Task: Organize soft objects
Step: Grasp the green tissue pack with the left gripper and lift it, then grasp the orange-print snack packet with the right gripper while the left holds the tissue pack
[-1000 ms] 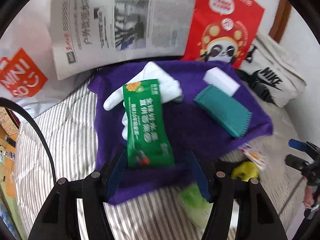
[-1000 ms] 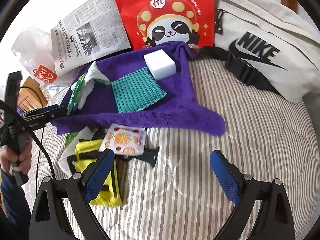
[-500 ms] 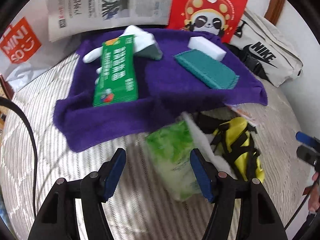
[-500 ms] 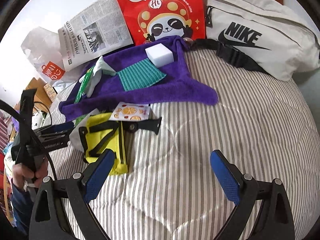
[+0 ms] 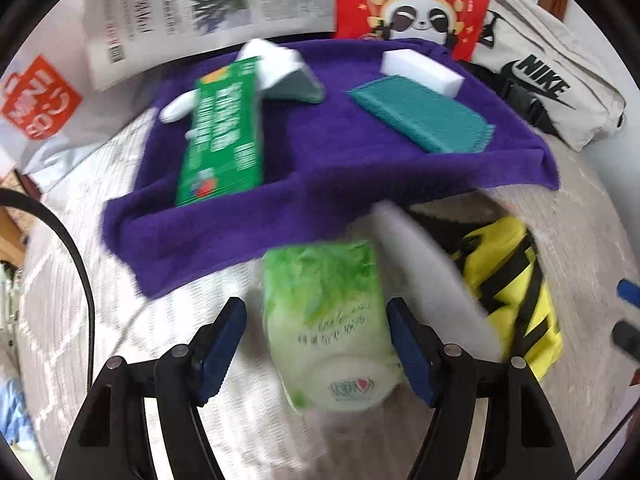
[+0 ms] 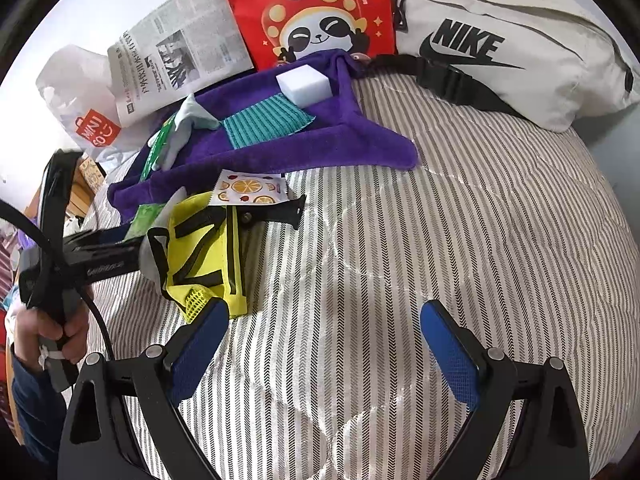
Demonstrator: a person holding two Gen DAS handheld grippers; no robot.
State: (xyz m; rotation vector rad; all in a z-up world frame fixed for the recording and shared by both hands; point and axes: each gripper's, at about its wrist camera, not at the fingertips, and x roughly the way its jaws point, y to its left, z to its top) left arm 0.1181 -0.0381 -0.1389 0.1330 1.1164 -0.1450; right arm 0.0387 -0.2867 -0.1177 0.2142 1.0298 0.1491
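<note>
A green and white tissue pack [image 5: 328, 320] lies on the striped bedcover just in front of the purple towel [image 5: 360, 152]. My left gripper [image 5: 316, 340] straddles the pack; its jaws are opening and the left pad stands clear of it. On the towel lie a green packet [image 5: 224, 132], a white glove [image 5: 276, 68], a teal cloth [image 5: 420, 112] and a white sponge [image 5: 420, 70]. My right gripper [image 6: 324, 344] is open over bare bedcover with nothing between its fingers. A yellow mesh bag [image 6: 200, 248] lies just beyond its left finger.
A fruit-print sachet [image 6: 250, 188] rests at the towel's front edge. A white flat pad [image 5: 424, 272] leans between pack and yellow bag. Behind the towel stand a newspaper [image 6: 176, 60], a red panda bag [image 6: 312, 12] and a white Nike bag [image 6: 500, 40]. A hand [image 6: 44, 332] grips the left tool.
The left gripper let go of the green packet on the towel, drew back and sank to the tissue pack, its jaws widening. The right gripper shifted a little and stays open.
</note>
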